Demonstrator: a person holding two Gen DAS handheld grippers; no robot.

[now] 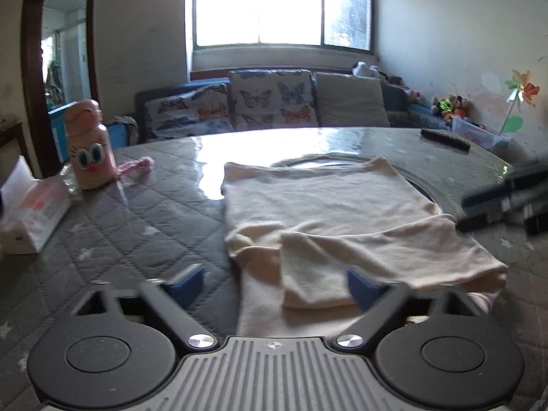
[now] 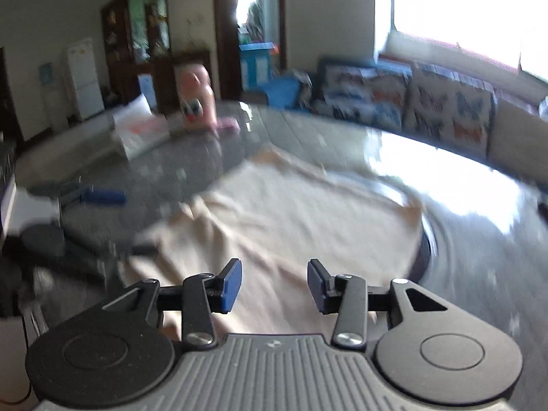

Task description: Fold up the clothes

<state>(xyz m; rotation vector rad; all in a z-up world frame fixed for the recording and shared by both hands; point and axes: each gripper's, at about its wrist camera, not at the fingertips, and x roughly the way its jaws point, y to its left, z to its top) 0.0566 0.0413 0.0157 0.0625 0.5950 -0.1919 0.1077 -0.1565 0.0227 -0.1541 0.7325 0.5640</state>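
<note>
Left wrist view first, and the cream shirt [image 1: 328, 212] lies flat in the middle of the round table [image 1: 137, 212], its neckline away at 12 o'clock and a sleeve already turned in across the near hem, most likely so the body becomes a tidy rectangle. The left gripper [image 1: 274, 284] hangs low over that near edge at 6 o'clock, jaws spread wide with nothing between them; one blue pad sits over the quilted cover and the other over the folded sleeve. My read is that it straddles the left edge of the cloth to be ready for the next pinch.

Over at 3 o'clock the right gripper [image 1: 503, 198] comes in as a dark blur beside the shirt's right side. Its own camera is badly smeared, but the jaws read as released, empty, hovering above the cream fabric [image 2: 281, 212]. It looks poised on the opposite edge so both sides can be lifted together.

Further out at 9 to 10 o'clock stand a pink bottle [image 1: 89, 144] with a cartoon face and a tissue pack [image 1: 30, 212], well apart from the cloth, leaving room for folding. A dark remote [image 1: 445, 138] rests at 1 o'clock near the far rim.
</note>
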